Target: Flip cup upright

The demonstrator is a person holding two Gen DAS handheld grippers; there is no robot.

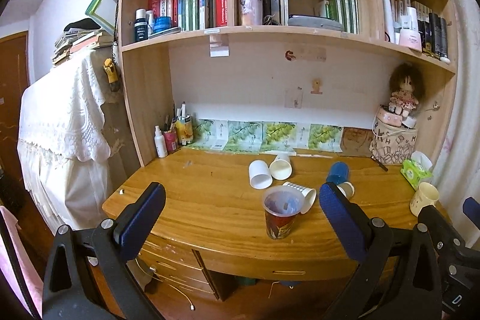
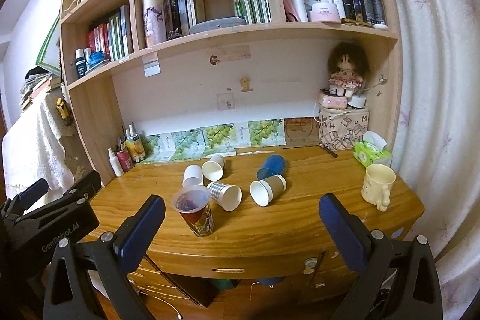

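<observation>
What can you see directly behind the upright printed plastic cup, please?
A checkered paper cup lies on its side just behind the printed plastic cup; whether they touch is unclear.

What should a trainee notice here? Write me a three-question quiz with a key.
1. True or false: the mug lies on its side.
2. How many cups lie on their sides on the desk? A) 3 B) 5 C) 7
3. Fill in: the left gripper and right gripper are both ____.
Key: 1 false, it stands upright; 2 B; 3 open.
</observation>
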